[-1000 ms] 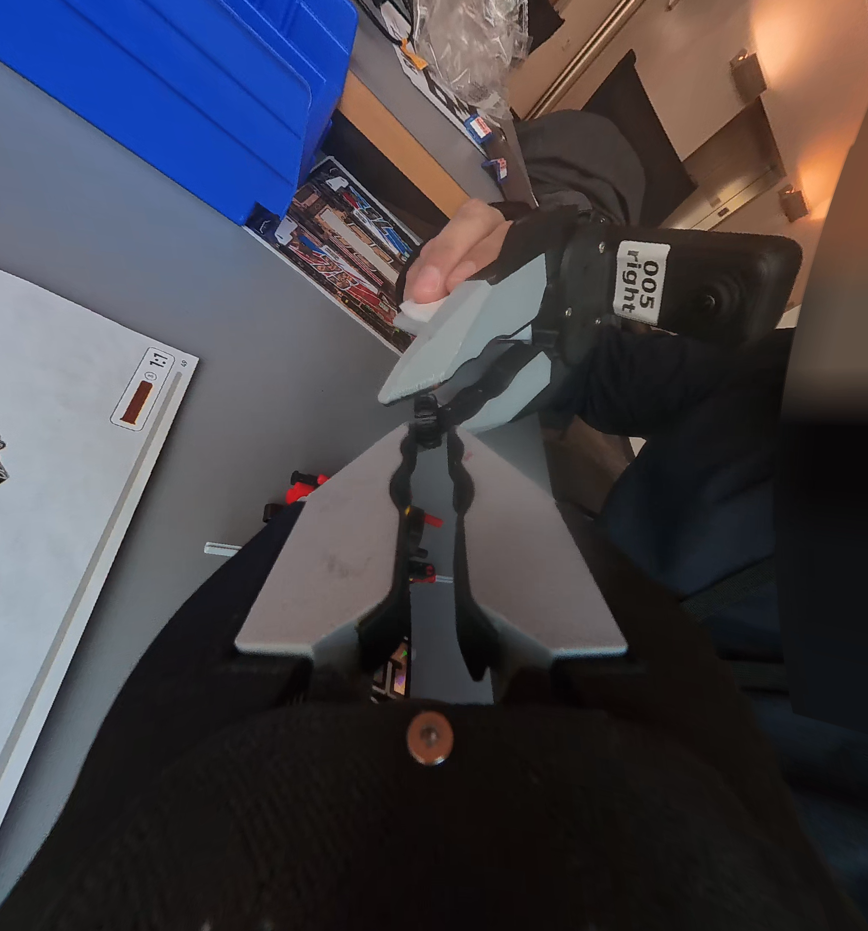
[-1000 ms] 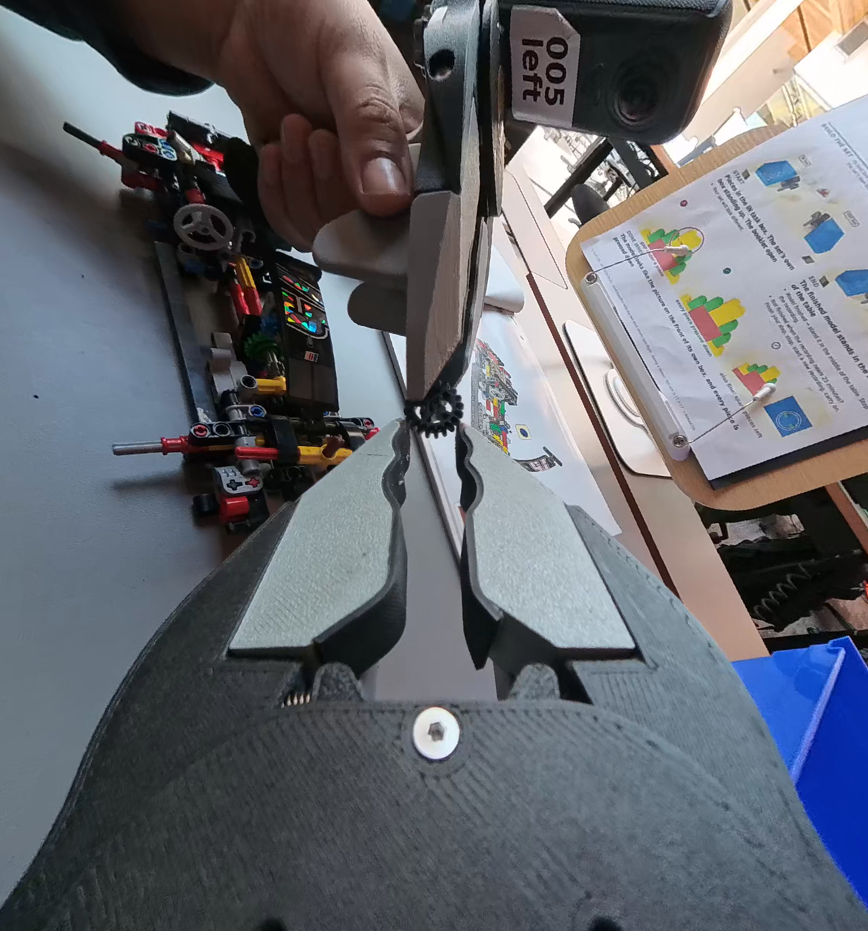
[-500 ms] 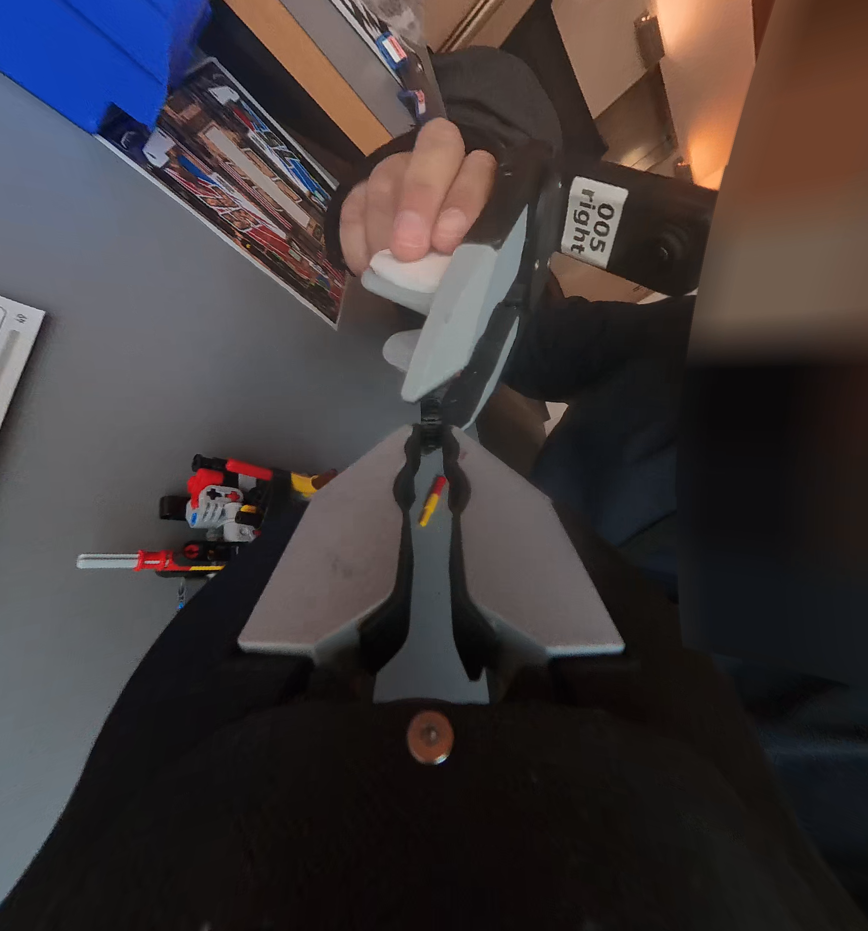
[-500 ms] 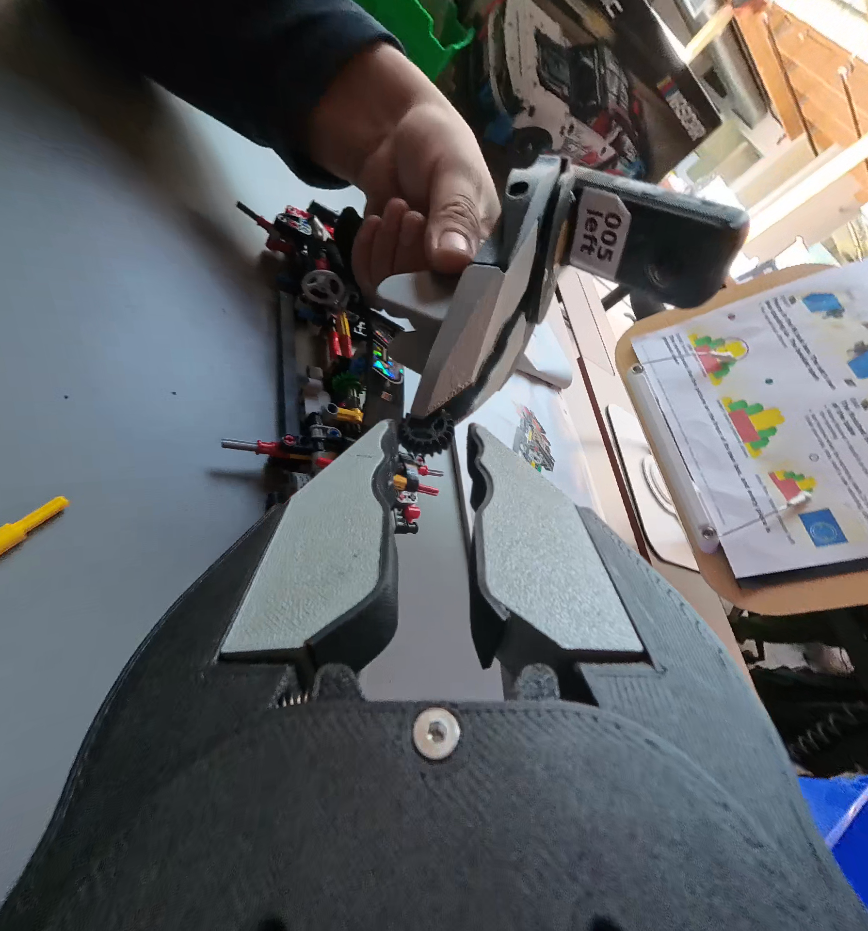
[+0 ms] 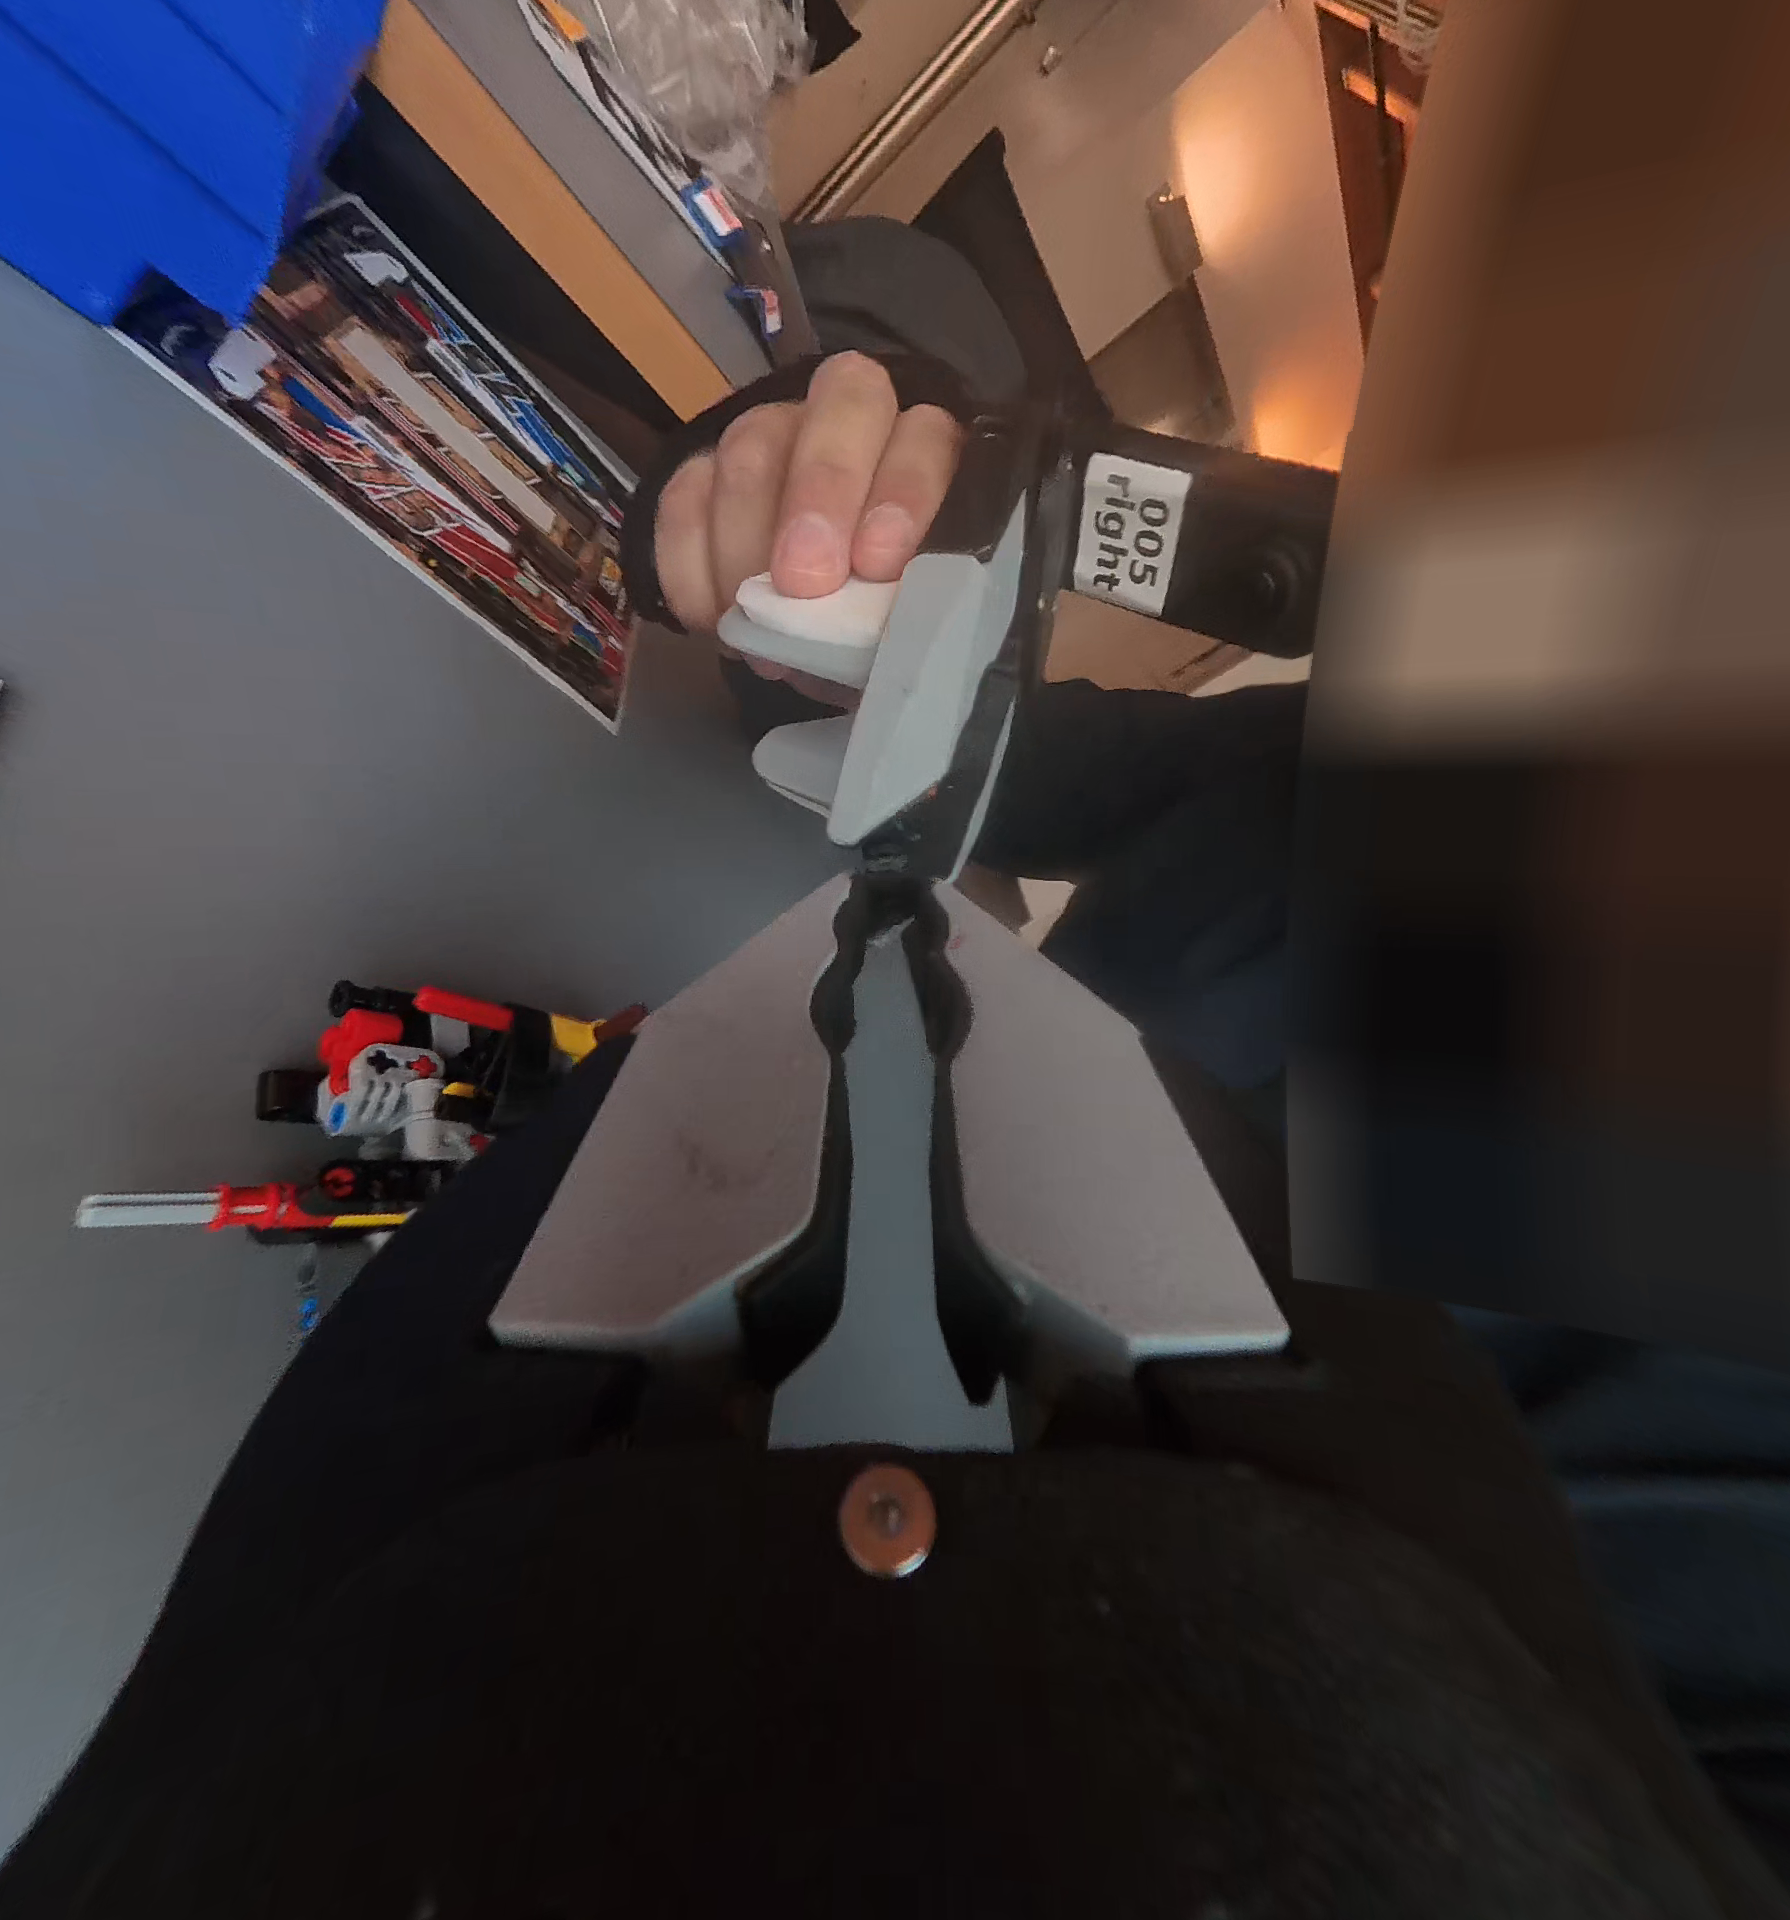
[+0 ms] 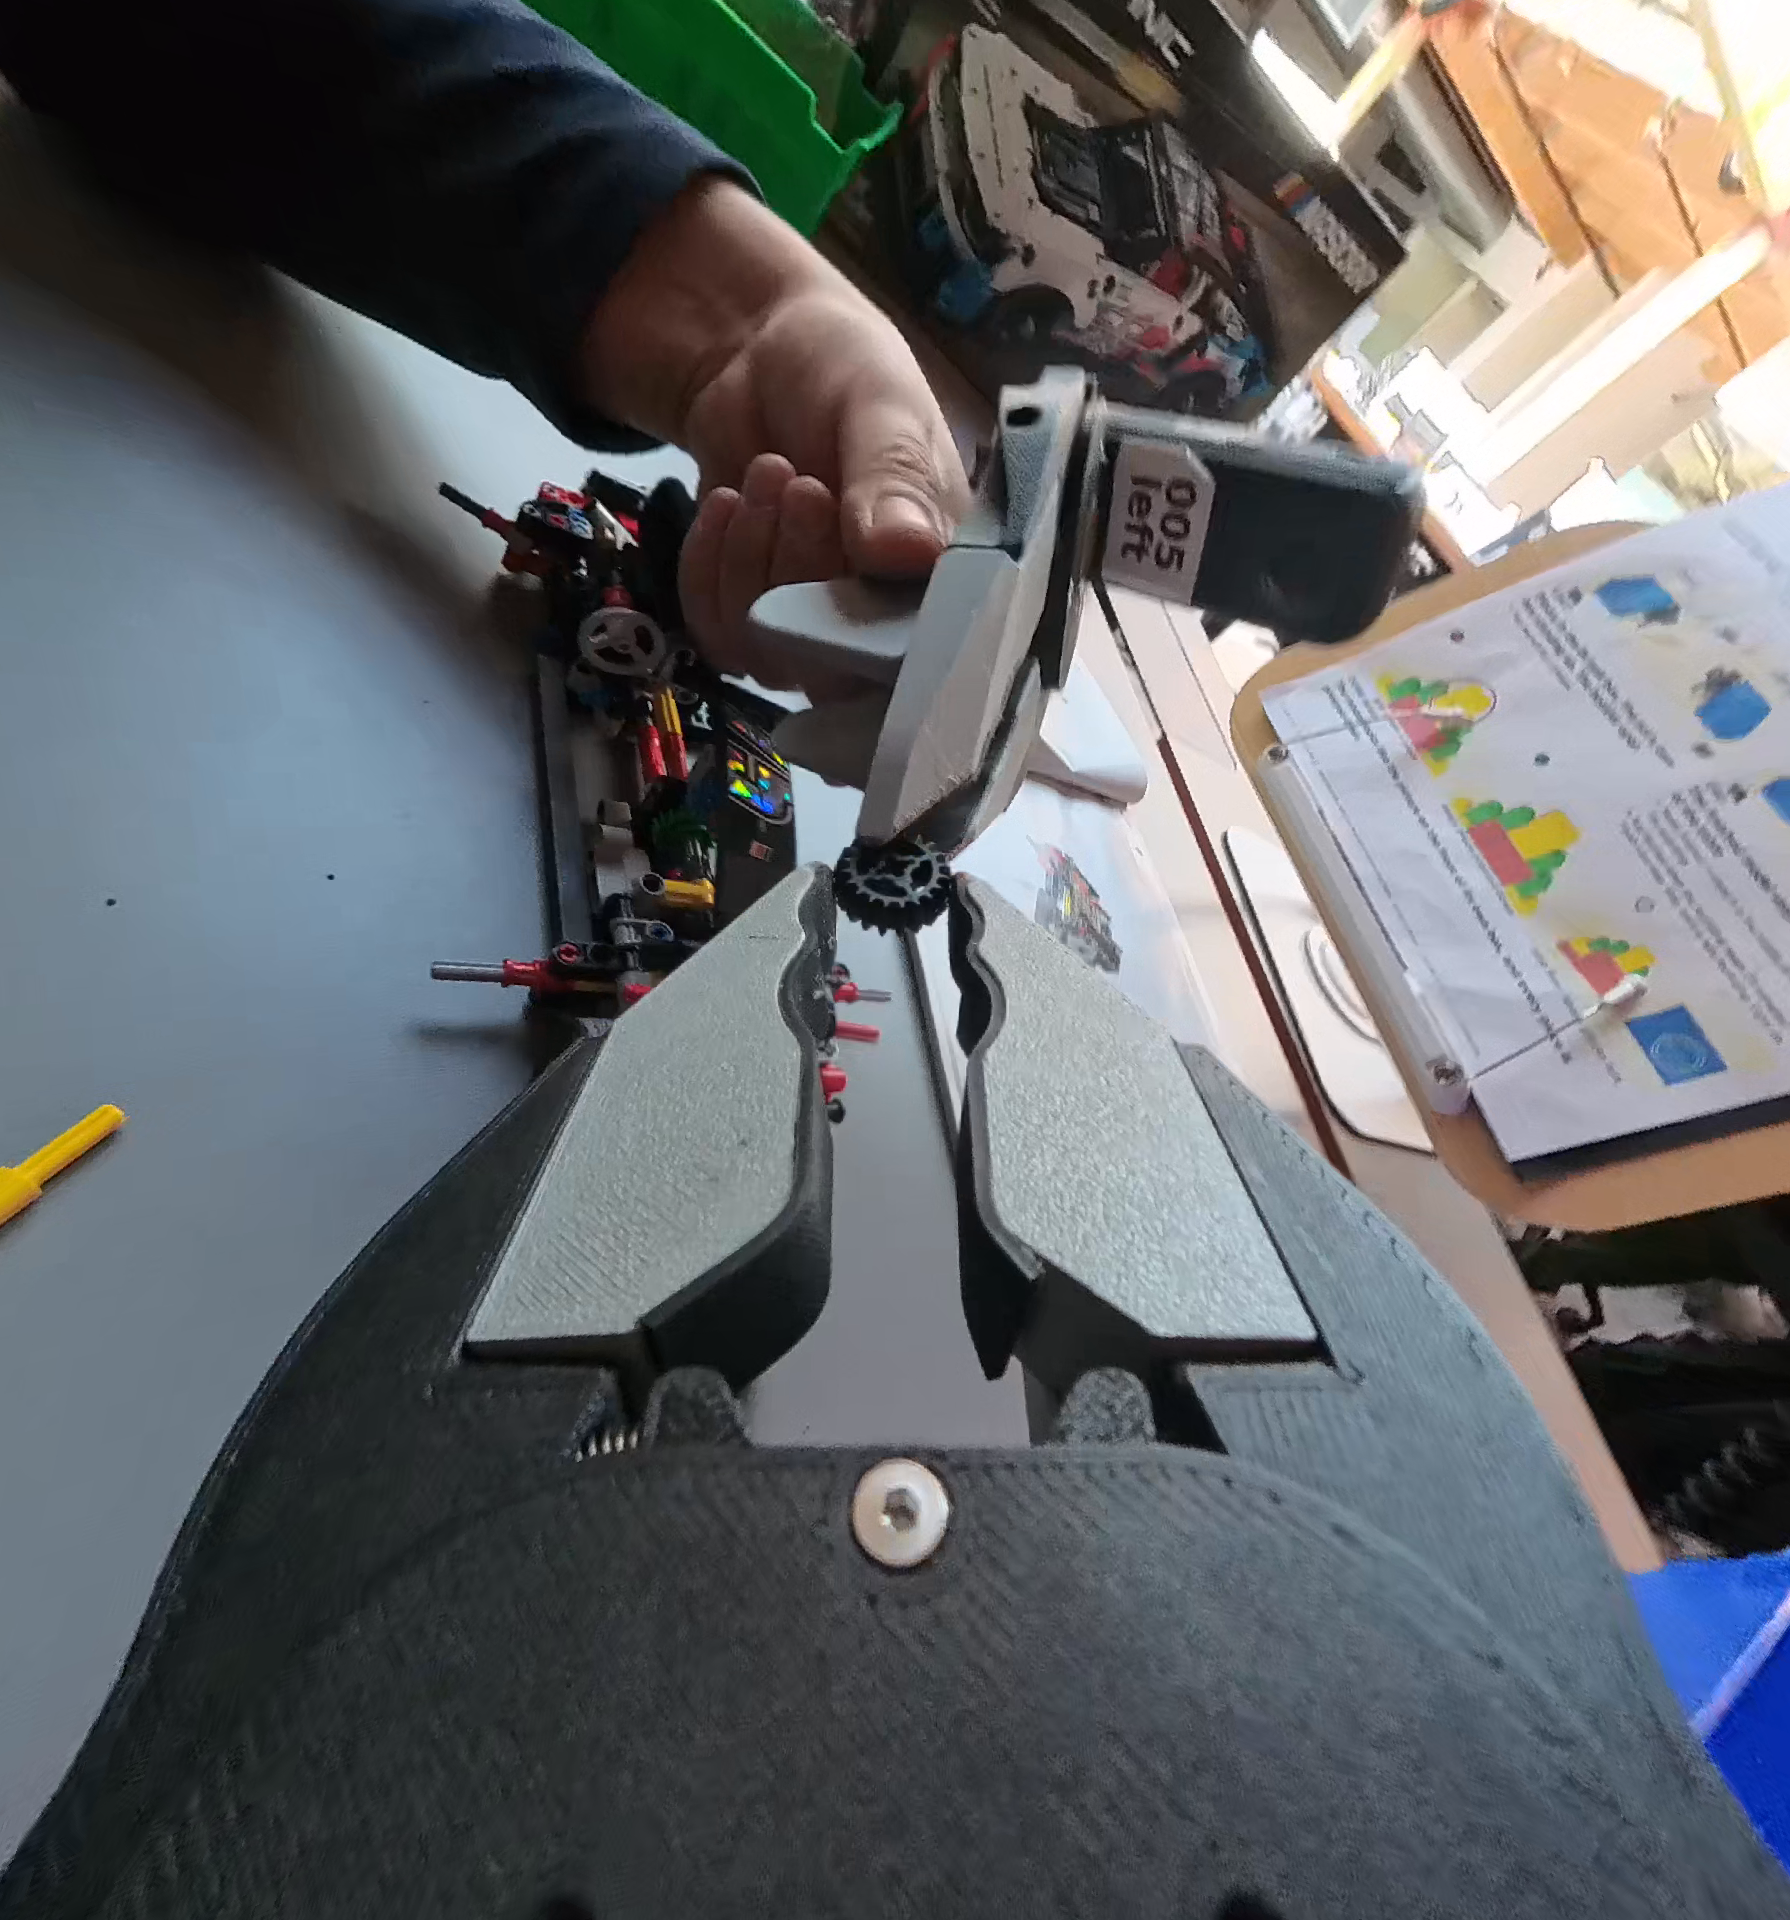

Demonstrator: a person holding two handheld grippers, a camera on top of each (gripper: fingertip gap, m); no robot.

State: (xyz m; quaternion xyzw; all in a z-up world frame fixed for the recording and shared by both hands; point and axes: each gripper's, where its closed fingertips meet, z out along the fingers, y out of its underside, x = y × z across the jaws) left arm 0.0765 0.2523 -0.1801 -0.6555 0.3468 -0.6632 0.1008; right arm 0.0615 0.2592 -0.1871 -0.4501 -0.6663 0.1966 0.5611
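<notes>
Tongs meet midair: our left tongs (image 6: pixel 922 821) pinch a black gear (image 6: pixel 889 885), which sits between our right tongs (image 6: pixel 891 904), whose tips touch its teeth; part-built model (image 6: pixel 662 790) on bench (image 6: pixel 195 727) beyond.

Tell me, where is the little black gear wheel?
In the right wrist view, the black gear sits up in the air mid-picture, pinched by the left tongs, right between the right tongs' tips.

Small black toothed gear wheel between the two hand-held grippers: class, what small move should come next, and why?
Probably close the right hand-held gripper onto the small black toothed gear wheel. The left hand-held gripper pinches its top edge, while the right one's fingertips flank the gear, apparently not yet pressing on it.
</notes>
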